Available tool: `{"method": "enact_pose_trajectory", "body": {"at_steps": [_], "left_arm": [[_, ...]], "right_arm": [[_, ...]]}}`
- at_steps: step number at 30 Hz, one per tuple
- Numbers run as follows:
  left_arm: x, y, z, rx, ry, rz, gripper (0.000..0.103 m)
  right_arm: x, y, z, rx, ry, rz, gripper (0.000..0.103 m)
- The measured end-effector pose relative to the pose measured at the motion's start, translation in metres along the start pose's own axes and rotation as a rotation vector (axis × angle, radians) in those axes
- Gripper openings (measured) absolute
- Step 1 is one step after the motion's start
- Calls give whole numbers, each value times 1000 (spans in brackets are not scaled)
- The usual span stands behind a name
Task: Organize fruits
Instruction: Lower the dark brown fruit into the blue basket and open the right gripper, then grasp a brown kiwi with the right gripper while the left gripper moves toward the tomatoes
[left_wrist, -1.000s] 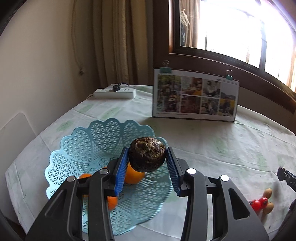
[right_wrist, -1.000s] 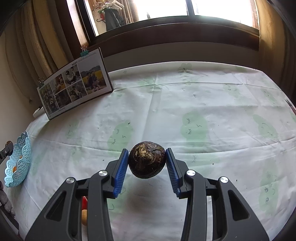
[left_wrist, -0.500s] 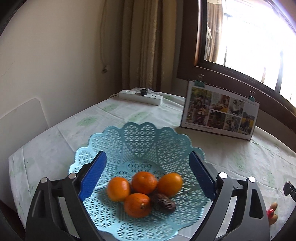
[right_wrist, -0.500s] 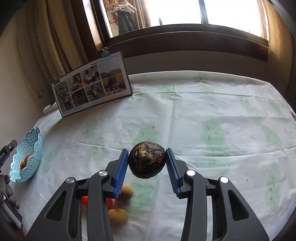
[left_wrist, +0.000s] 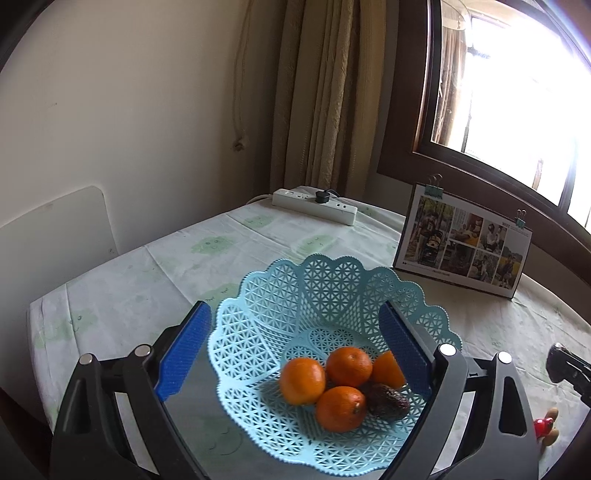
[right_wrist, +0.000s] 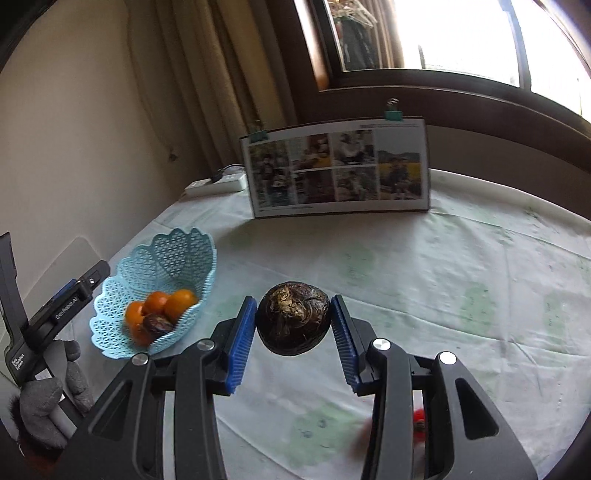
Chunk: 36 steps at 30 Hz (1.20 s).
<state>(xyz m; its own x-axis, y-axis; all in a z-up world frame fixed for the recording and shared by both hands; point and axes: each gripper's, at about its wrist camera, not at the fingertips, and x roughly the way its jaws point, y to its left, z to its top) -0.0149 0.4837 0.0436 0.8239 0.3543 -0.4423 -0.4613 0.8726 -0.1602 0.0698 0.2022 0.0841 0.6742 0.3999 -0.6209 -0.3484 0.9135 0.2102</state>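
While the left gripper (left_wrist: 291, 354) hangs spread and empty over the blue basket (left_wrist: 332, 280) of oranges (left_wrist: 349, 365), the right gripper (right_wrist: 293, 332) clamps a dark wrinkled fruit (right_wrist: 293, 317) above the tablecloth (right_wrist: 443, 295); risk: rounded skin slipping from narrow pads, or rolling out on release.

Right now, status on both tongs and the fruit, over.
Left tongs open, empty, over the blue basket. Right tongs shut on a dark wrinkled fruit, above the tablecloth. Basket holds four oranges and one dark fruit. Path to basket looks clear.
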Motion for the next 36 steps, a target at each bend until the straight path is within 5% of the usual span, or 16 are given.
{"method": "enact_pose_trajectory", "body": {"at_steps": [17,36], "left_arm": [[-9,30,-6,-30,-3,27,97],[-1,-15,-14,81,58,-72,97]], "right_arm": [[57,97,16,-93,74,187,43],[34,23,-5,24,66,60,43]]}}
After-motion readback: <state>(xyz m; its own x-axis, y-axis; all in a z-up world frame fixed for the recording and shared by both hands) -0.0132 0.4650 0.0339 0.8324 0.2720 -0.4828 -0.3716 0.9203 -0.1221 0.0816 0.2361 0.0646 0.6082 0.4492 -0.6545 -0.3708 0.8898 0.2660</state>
